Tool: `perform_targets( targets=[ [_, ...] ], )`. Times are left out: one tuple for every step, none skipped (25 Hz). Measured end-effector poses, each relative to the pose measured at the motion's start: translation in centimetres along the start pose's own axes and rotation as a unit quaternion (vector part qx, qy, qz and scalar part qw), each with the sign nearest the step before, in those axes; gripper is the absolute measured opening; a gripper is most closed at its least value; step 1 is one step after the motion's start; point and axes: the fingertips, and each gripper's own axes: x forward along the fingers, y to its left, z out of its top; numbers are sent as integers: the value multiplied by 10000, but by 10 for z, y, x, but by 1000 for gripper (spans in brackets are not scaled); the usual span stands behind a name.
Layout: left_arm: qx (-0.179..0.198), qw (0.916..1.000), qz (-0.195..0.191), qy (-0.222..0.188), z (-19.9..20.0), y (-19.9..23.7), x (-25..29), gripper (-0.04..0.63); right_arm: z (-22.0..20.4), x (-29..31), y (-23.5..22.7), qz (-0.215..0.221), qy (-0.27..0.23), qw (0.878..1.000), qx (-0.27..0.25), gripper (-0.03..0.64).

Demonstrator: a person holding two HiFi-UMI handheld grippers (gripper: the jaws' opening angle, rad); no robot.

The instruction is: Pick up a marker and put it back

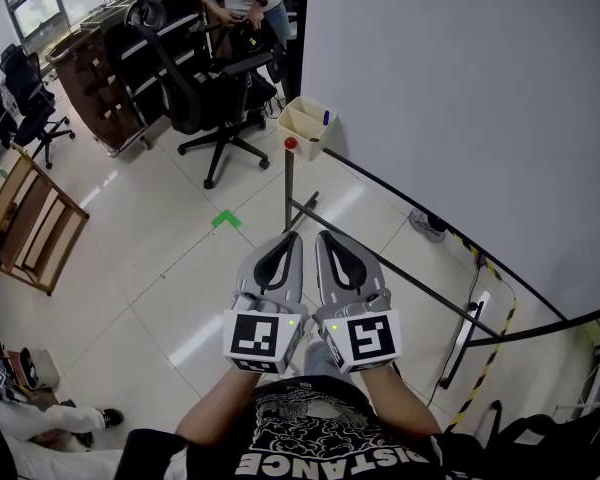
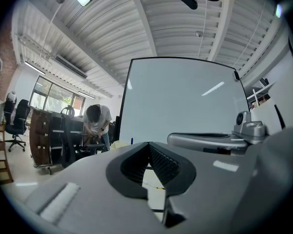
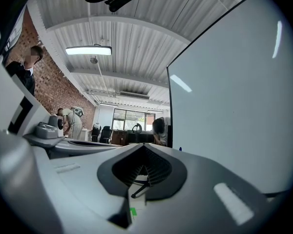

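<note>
I am holding the left gripper (image 1: pixel 292 236) and the right gripper (image 1: pixel 322 236) level and side by side, nearly touching. Both are clenched with nothing between the jaws. Ahead of the tips the tiled floor is lying open, with a green mark (image 1: pixel 226 219) to the left. On the right the whiteboard (image 1: pixel 460 98) is closing that side, and its black foot bars are crossing the floor below. At its left edge a box (image 1: pixel 302 128) is sitting on a pole (image 1: pixel 288 183), and the blue marker (image 1: pixel 326 118) is standing in it. A chair (image 1: pixel 215 88) is standing just beyond.
</note>
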Motion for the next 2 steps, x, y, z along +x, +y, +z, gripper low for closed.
perform_targets(
  targets=[
    [-7, 10000, -5, 6, -1, -1, -1, 3, -1, -1, 0, -8, 6, 10000, 13, 0],
    [-13, 10000, -10, 13, -2, -1, -2, 3, -2, -3, 1, -17, 12, 10000, 26, 0]
  ],
)
